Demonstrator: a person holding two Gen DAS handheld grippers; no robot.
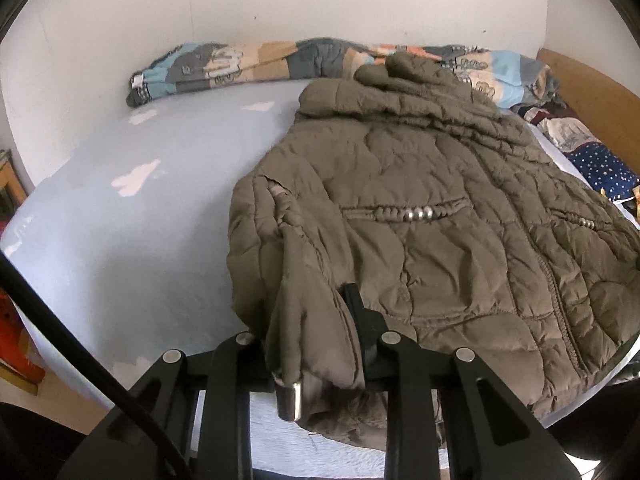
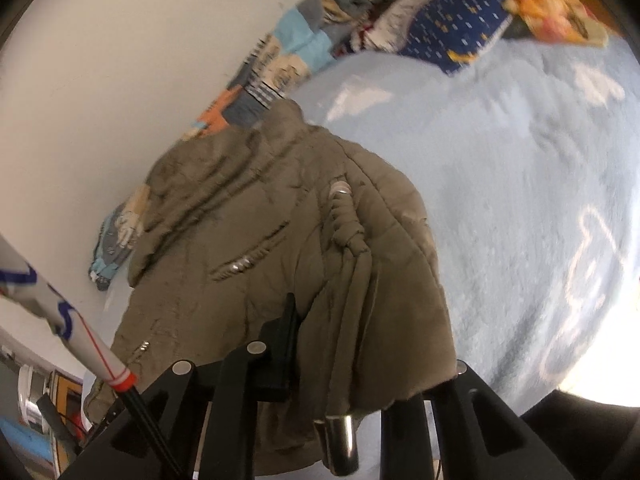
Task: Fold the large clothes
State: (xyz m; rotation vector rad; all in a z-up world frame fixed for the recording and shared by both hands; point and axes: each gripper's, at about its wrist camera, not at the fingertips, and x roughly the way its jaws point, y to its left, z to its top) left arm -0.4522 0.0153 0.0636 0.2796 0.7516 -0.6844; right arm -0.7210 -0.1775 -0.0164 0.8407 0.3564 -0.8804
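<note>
the olive quilted jacket (image 1: 420, 208) lies spread on the pale blue bed cover (image 1: 120, 220), its hood end toward the wall and the rolled patterned quilt (image 1: 248, 64), its hem end nearest the cameras. the left gripper (image 1: 320, 344) is pinched on a bunched corner of the jacket's near edge, with fabric draped over the black fingers and a metal toggle (image 1: 289, 400) dangling below. the right gripper (image 2: 336, 352) is likewise clamped on a gathered fold of the other near corner, cloth hanging over the linkage and a second metal toggle (image 2: 340, 440) beneath it. both jaws stand narrow, closed on cloth. judging from this, the step in hand is the start of a fold: both near corners are gripped and the near edge appears to be off the bed. the next move likely calls for carrying both corners together, level with one another, toward the hood end so the hem lands squarely on the upper part, then releasing. the padded fabric is bulky and slippery, so an uneven lift could skew the fold or let a corner slip. pillows (image 2: 452, 28) crowd the headboard side.
</note>
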